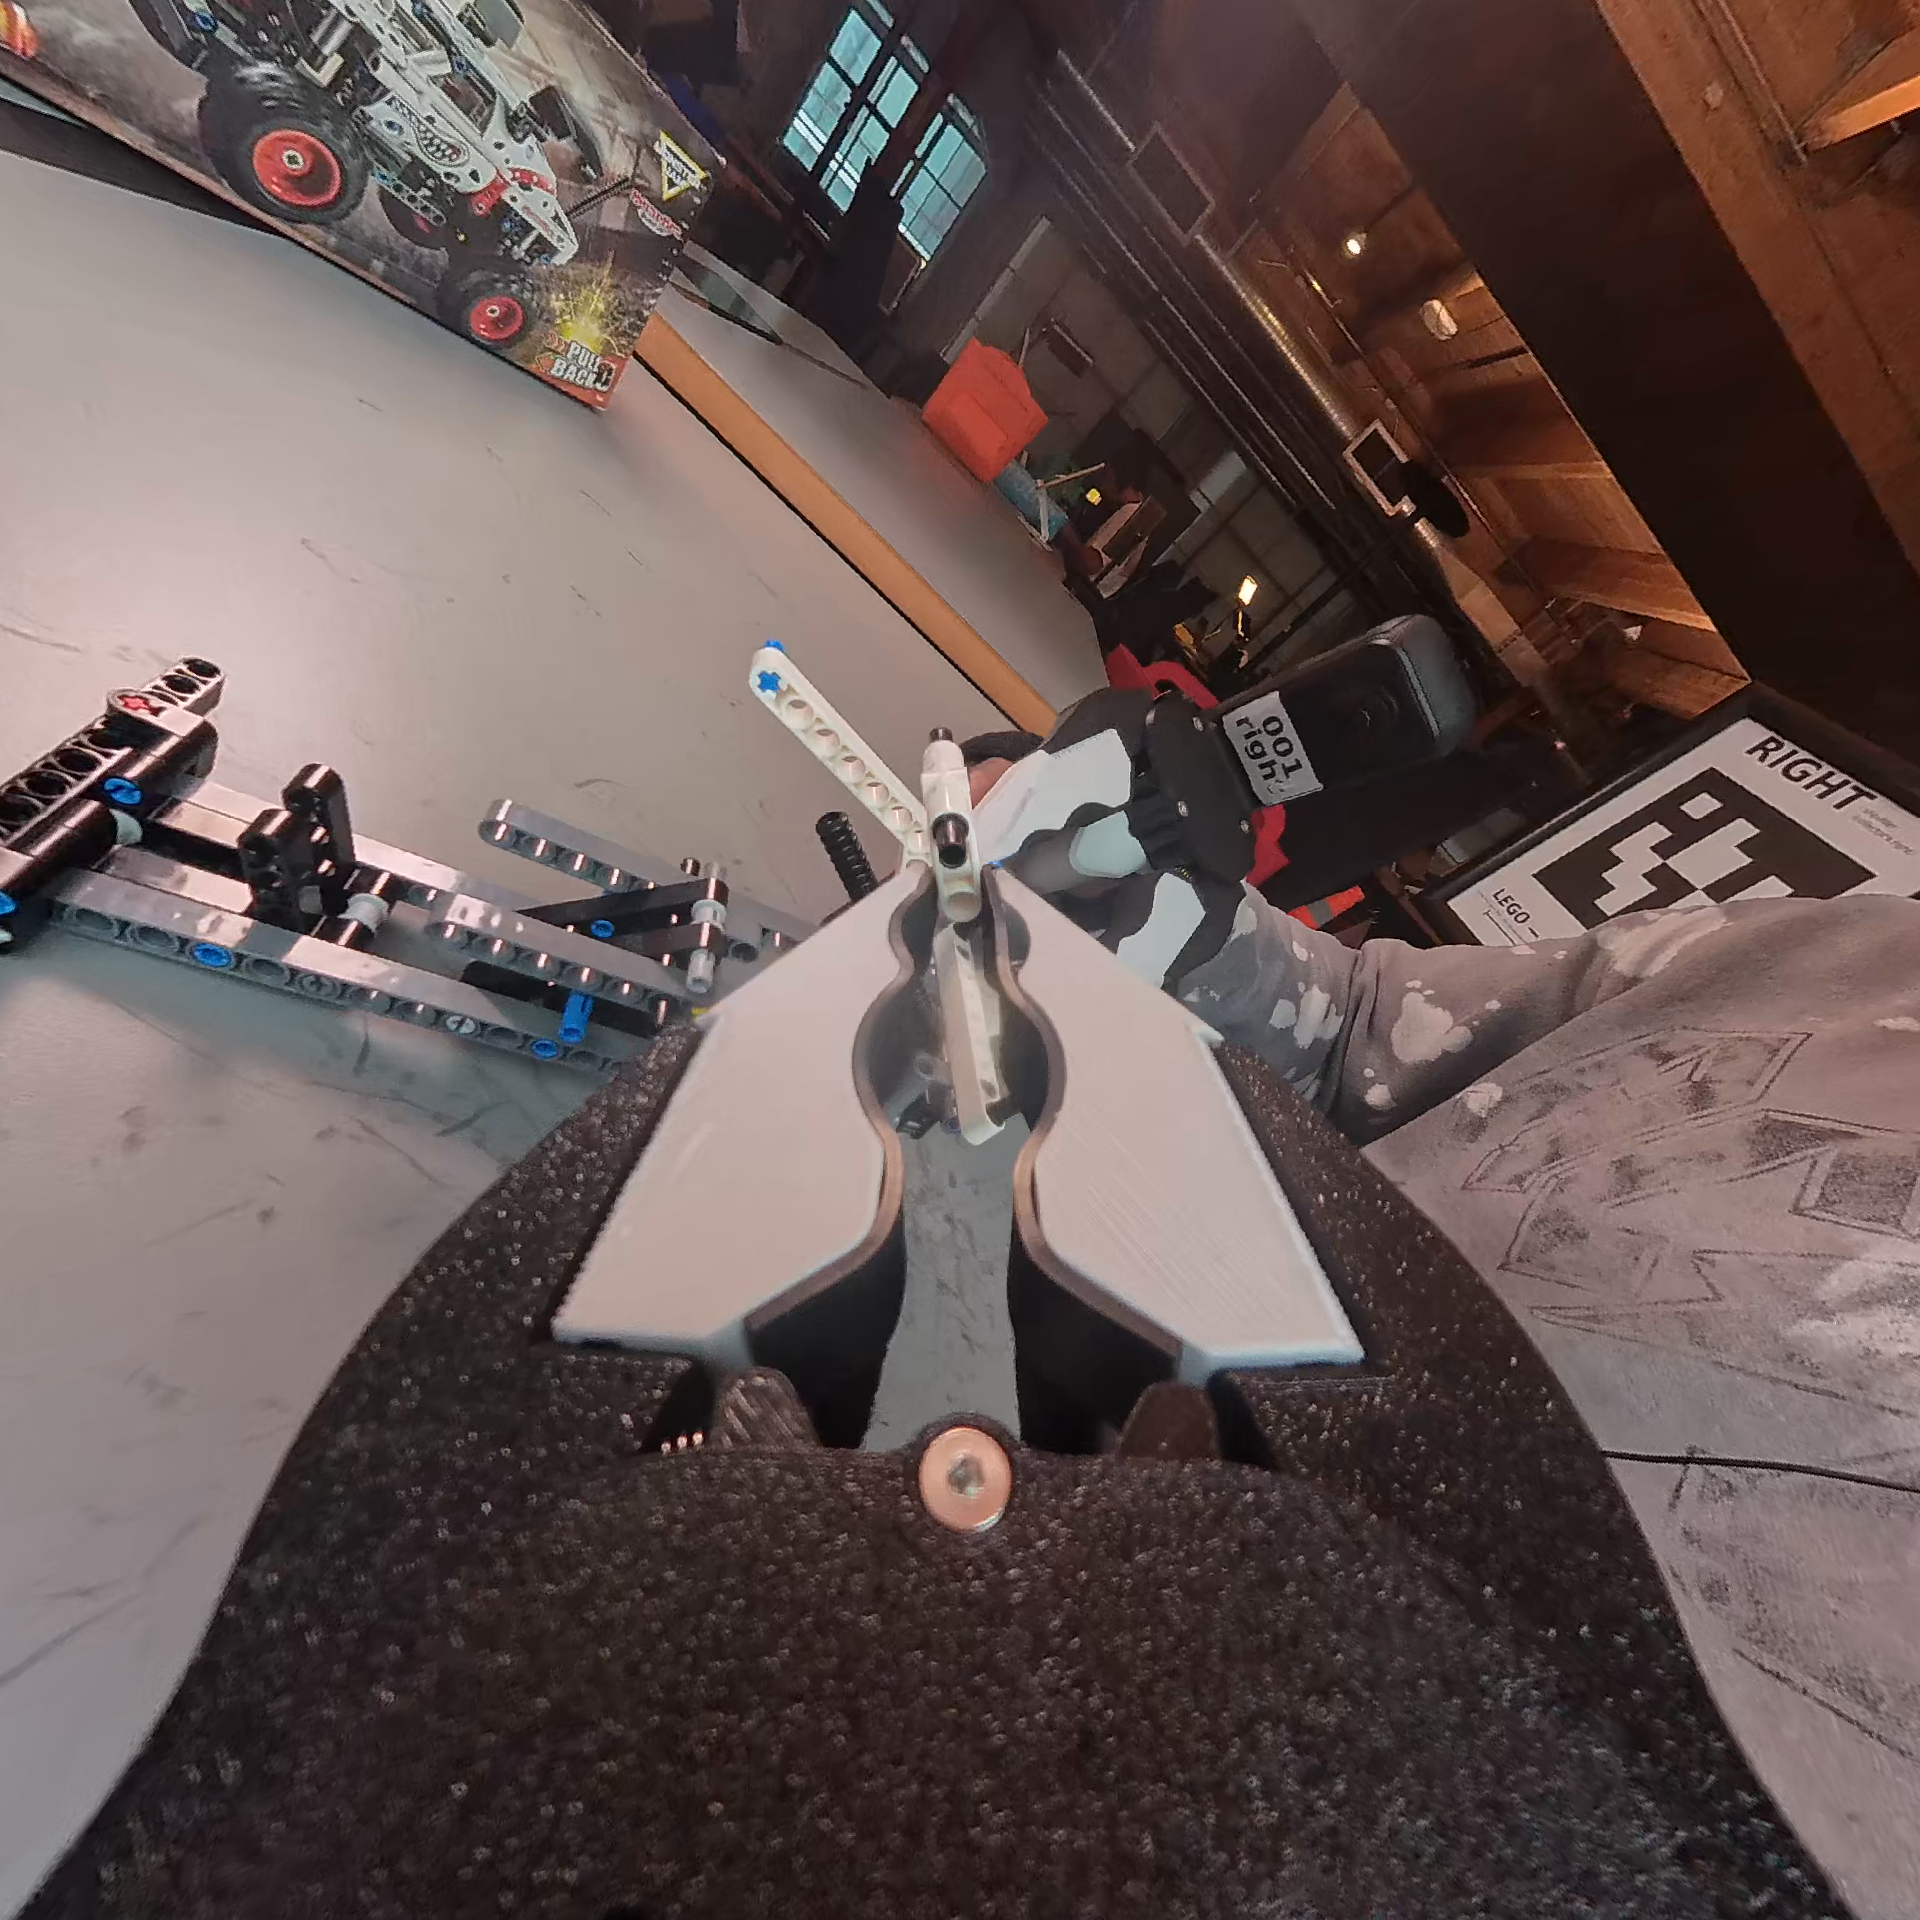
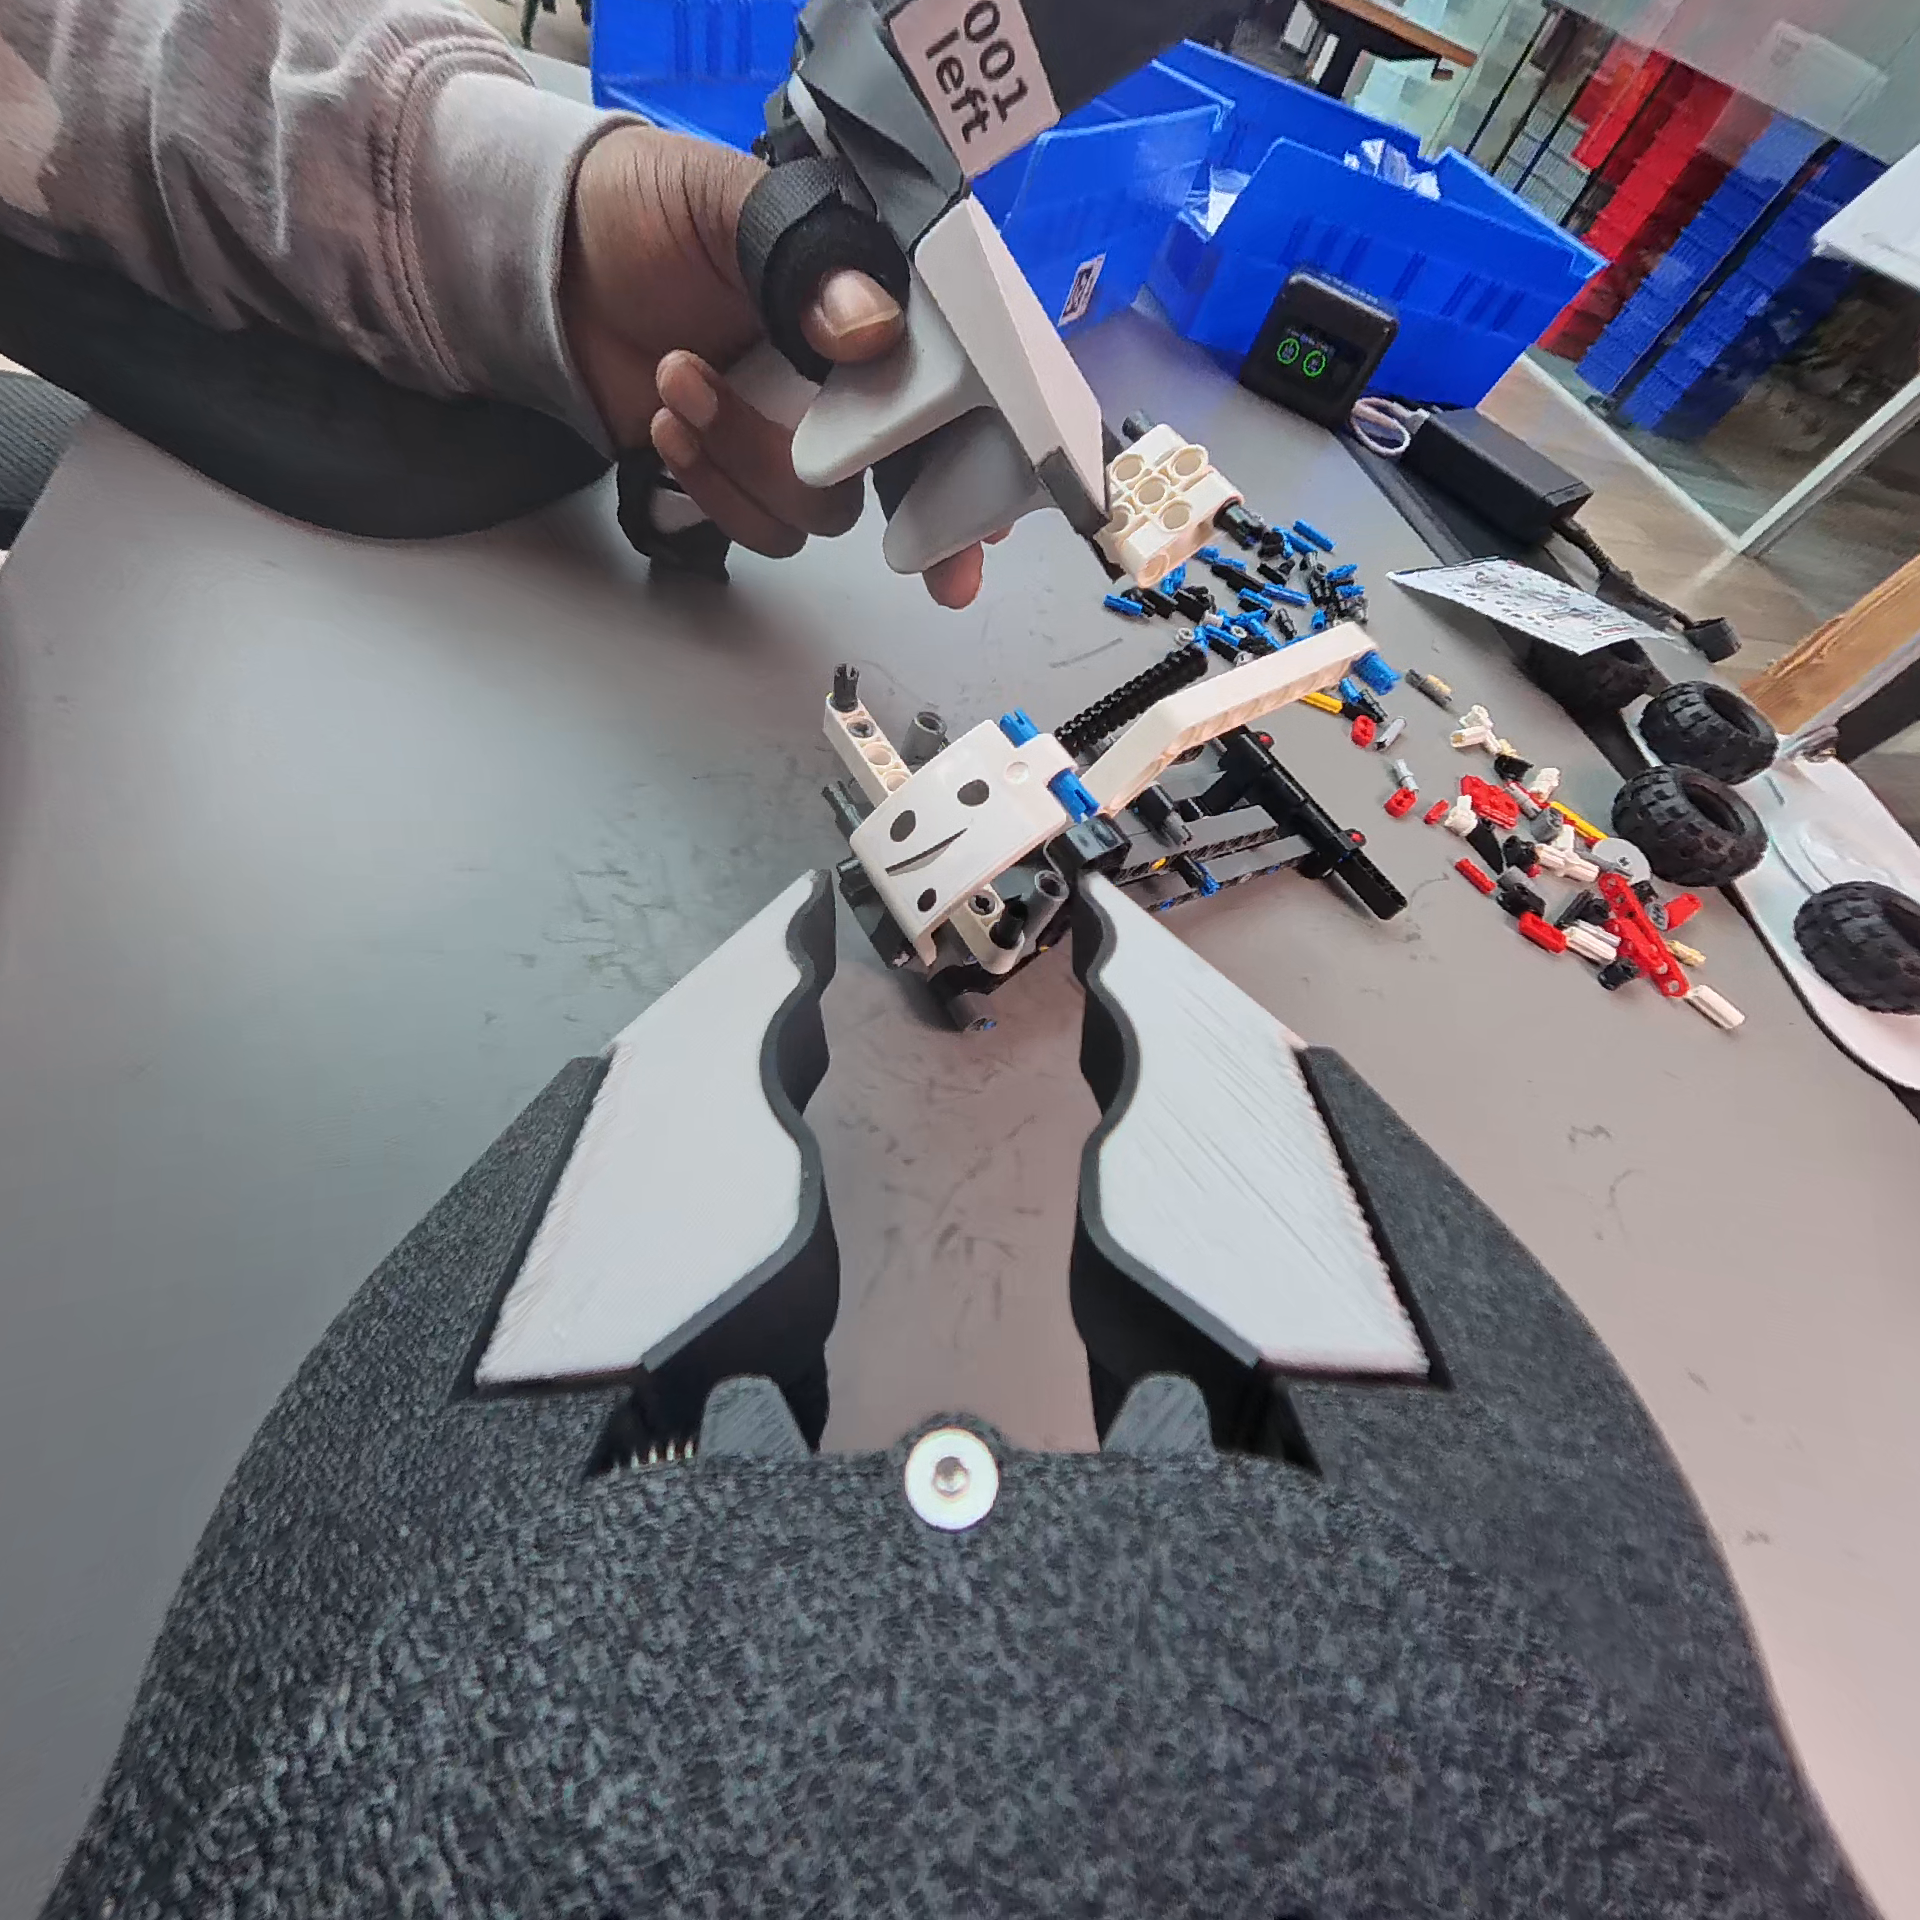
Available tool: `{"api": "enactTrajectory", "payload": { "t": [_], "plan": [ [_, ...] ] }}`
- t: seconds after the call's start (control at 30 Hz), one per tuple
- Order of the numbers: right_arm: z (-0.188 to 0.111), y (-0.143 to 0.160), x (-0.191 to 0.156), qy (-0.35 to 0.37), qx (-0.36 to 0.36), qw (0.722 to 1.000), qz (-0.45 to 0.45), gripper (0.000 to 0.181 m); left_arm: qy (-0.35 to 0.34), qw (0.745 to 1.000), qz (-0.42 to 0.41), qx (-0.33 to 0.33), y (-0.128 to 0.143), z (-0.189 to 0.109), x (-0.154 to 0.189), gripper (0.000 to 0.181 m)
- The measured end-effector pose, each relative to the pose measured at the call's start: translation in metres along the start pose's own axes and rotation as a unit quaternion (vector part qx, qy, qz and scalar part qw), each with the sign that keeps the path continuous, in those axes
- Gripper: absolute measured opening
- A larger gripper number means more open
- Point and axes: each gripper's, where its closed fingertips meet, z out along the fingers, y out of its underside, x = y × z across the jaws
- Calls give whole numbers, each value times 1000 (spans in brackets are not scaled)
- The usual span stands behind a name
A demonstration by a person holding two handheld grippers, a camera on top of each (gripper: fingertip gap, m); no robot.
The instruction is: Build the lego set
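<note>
two handheld grippers work over a grey table (image 2: pixel 416 831). the left gripper (image 1: pixel 961 904) is clenched on a small white frame piece (image 1: pixel 961 977), seen edge-on in the left wrist view, with a black pin projecting from its far end; in the right wrist view the same piece (image 2: pixel 1164 499) shows its face of round holes, held at the finger tips above the table and clear of it. a bare hand (image 2: pixel 707 353) with a pale sleeve grips that tool's handle.

the right gripper (image 2: pixel 951 914) is released, its jaws spread wide with bare table between them. its tips flank the near end of the partly built model (image 2: pixel 1039 831), which lies on the table; whether either tip touches the model cannot be told. the model has a white panel (image 2: pixel 956 831) with dark spots at the near end, a curved white beam (image 2: pixel 1236 707) rising toward the far right, and a black and grey beam frame (image 1: pixel 343 914) beneath.

loose parts lie beyond the model: a scatter of blue and black pins (image 2: pixel 1247 592), a heap of red, white and grey pieces (image 2: pixel 1558 862), and three black tyres (image 2: pixel 1688 826) at the right edge. blue bins (image 2: pixel 1382 260) stand at the table's far side. the set's box (image 1: pixel 416 177), picturing a white truck with red wheels, lies farther along the table in the left wrist view.
</note>
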Motion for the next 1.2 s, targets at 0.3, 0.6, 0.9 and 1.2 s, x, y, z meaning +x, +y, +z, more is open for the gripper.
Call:
{"api": "enactTrajectory", "payload": {
  "t": [0.3,0.6,0.9,1.2],
  "plan": [
    [-8,-15,9,6,50,998,36,41,22,999,-44,2,4,7,7,7],
    [-10,-17,18,8,70,994,83,38,17,997,-75,-4,9,9,5,7],
    [-17,-18,38,38,88,987,126,34,-1,995,-101,11,6,6,-6,7],
    [-18,-18,51,41,102,980,163,26,-9,987,-161,9,13,14,-11,7]
  ]
}}
